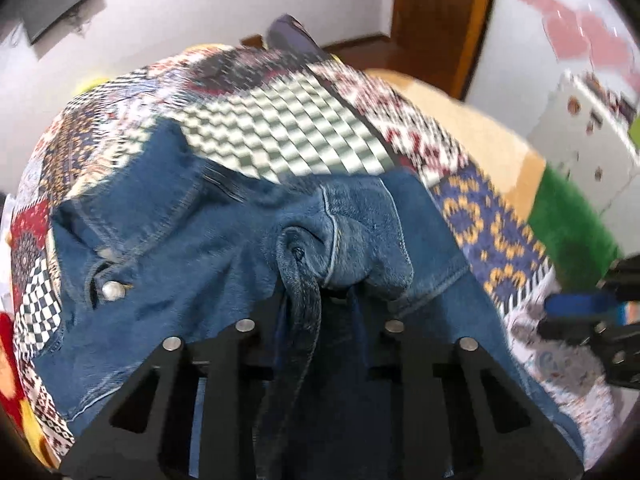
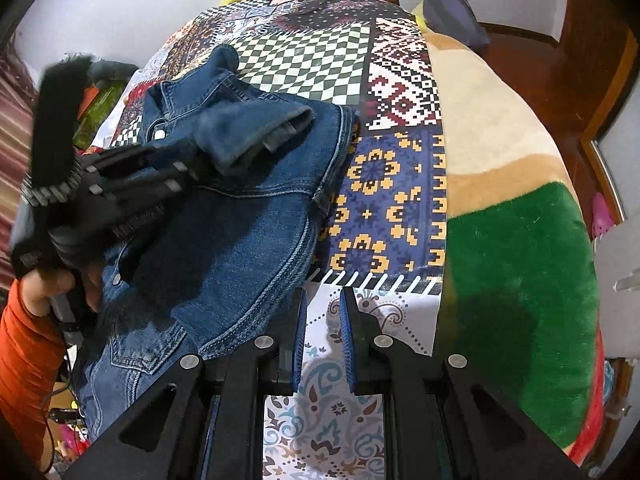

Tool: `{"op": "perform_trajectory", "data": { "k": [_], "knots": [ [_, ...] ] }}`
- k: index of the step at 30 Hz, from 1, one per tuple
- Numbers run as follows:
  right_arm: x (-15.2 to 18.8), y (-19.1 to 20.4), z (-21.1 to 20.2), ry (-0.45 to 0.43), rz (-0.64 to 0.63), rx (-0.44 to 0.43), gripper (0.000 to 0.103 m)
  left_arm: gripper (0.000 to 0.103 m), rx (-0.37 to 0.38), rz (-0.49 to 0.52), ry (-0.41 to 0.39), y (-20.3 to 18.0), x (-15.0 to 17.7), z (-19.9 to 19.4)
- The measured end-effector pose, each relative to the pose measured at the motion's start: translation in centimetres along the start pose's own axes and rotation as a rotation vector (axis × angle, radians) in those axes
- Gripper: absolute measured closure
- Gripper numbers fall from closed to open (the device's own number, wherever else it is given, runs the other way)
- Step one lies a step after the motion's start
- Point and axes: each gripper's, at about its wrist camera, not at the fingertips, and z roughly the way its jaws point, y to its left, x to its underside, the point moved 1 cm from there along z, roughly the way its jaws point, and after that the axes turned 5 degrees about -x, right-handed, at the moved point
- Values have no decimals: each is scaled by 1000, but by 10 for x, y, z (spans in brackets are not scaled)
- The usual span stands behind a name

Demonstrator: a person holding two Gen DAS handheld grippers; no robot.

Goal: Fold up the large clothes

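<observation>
Well, left tool (image 1: 320,300) clamps denim jacket (image 2: 240,208); no legible writing.

The jacket (image 2: 240,208) is blue denim, a coarse matt weave with raised pale stitching along its seams and shiny round metal snap buttons (image 1: 112,290). It lies on a patchwork cover (image 2: 384,184) of smooth, flat printed cloth, spread over a plush blanket (image 2: 520,264) whose green and tan pile looks thick and fuzzy toward the bed's right edge. The right gripper (image 2: 323,344) is matt black plastic with bright metal pins, its blue pads (image 2: 347,344) finely ribbed. The left gripper (image 1: 320,304) has the same matt black finish. The door frame (image 1: 436,12) is glossy reddish-brown wood.
</observation>
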Motion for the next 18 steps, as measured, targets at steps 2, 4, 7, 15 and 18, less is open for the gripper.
{"op": "perform_trajectory", "data": {
  "k": [2,4,7,15,18],
  "knots": [
    [-1,1,-1,-3,-2,6,91,82,13,-57,-48,18,-5,-17],
    [-3,2,-2,-6,-5,13,91,85,21,-105,-88,35,-6,-34],
    [-8,6,0,-7,-10,15,91,87,17,-175,-163,67,-1,-68],
    [-29,38,10,-17,-82,25,90,88,-82,-327,-253,161,50,-130],
    [-31,51,31,18,-120,34,91,88,-98,-391,-215,185,91,-124]
  ]
}}
